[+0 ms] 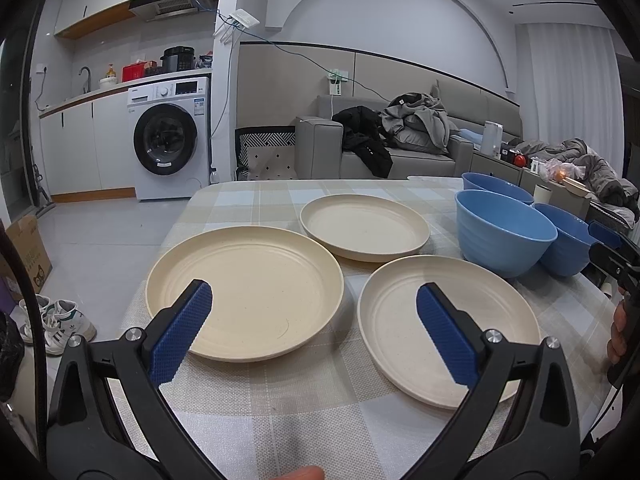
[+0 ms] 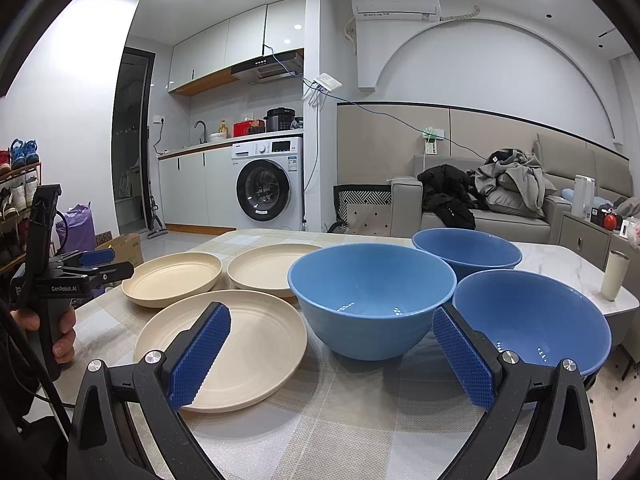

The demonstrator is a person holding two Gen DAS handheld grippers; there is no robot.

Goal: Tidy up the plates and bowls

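**Three plates and three bowls laid out singly before stacking**

Three cream plates lie flat and apart on the checked tablecloth (image 1: 320, 420). In the left wrist view the left plate (image 1: 244, 292) lies at ten o'clock from the gripper, the near plate (image 1: 448, 328) at two o'clock, and the far plate (image 1: 364, 226) at twelve o'clock beyond both. Three blue bowls stand upright at the right of the plates: the front bowl (image 2: 372, 296) at twelve o'clock in the right wrist view, the right bowl (image 2: 532, 320) at two o'clock with its rim touching or nearly touching the first, and the rear bowl (image 2: 466, 250) behind them. None is nested or stacked, so the sorting is judged not yet begun.

The left gripper (image 1: 314, 312) hangs over the gap between the two nearer plates, jaws spread wide and empty, presumably placed to reach either rim. The right gripper (image 2: 332, 344) is likewise spread and empty, aimed at the front bowl. This split suggests one tool for plates, one for bowls.

Outward lie a cream tumbler (image 2: 614, 276) at the table's bare corner, a washing machine (image 1: 170, 140) and a sofa (image 1: 400, 148) heaped with clothing.
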